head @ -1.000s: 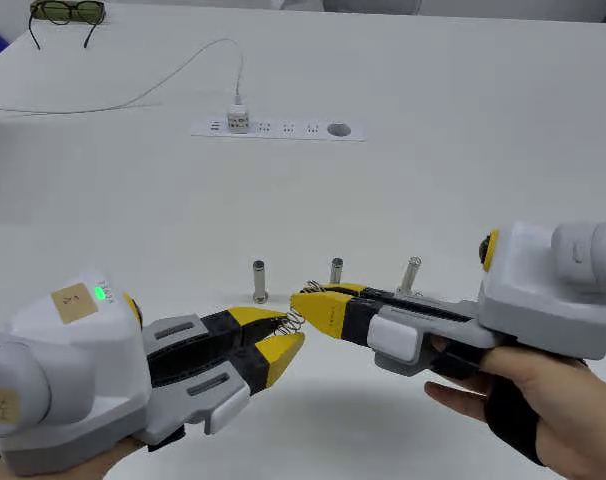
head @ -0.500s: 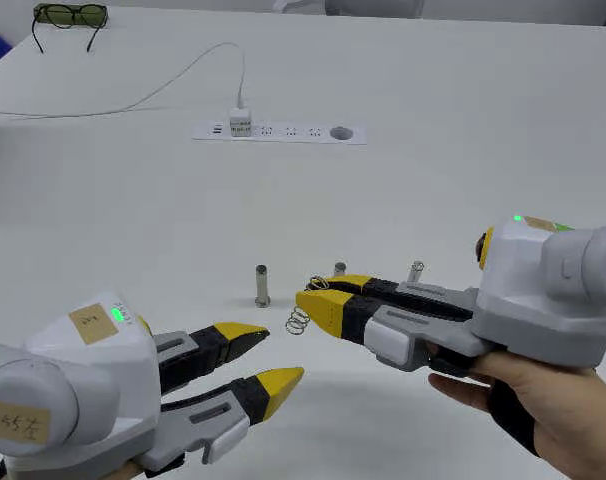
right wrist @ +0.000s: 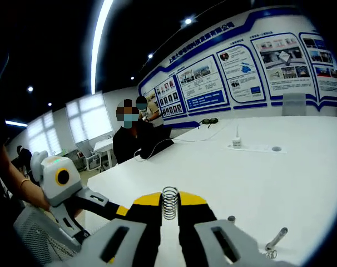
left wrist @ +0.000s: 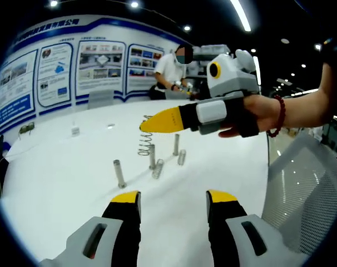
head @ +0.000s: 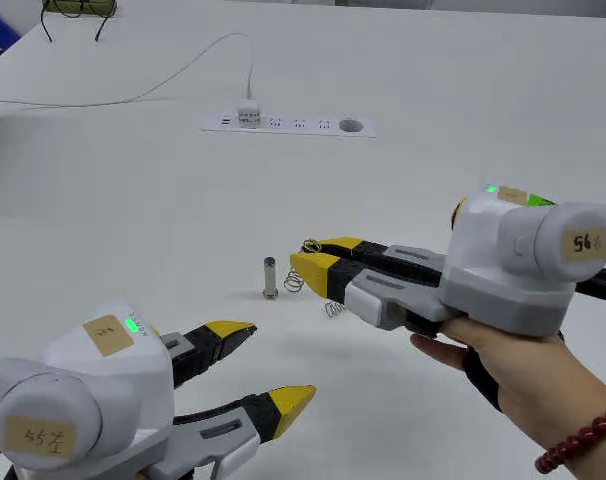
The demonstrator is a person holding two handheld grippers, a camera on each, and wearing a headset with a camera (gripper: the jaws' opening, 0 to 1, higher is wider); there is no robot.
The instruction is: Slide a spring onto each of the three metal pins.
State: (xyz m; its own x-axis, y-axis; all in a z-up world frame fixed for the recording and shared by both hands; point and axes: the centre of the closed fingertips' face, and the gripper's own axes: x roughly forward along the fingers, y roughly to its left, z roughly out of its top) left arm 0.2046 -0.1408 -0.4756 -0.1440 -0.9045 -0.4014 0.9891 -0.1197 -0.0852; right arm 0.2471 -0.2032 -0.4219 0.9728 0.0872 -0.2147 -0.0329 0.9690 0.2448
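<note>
Steel spring (head: 294,282) now hangs from my right claw (head: 301,268) alone, clenched on it, just right of the bare pin (head: 270,277). My left claw (head: 273,362) has let go and sits spread, nearer me than that pin. Threading comes next, I judge.

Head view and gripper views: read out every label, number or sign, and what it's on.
"595", handwritten: side sticker on the right gripper.
"55" plus an unclear mark: end sticker on the left gripper.
Top sticker by the left gripper's green light: too small to read.
Wall posters: too blurred to read.
</note>
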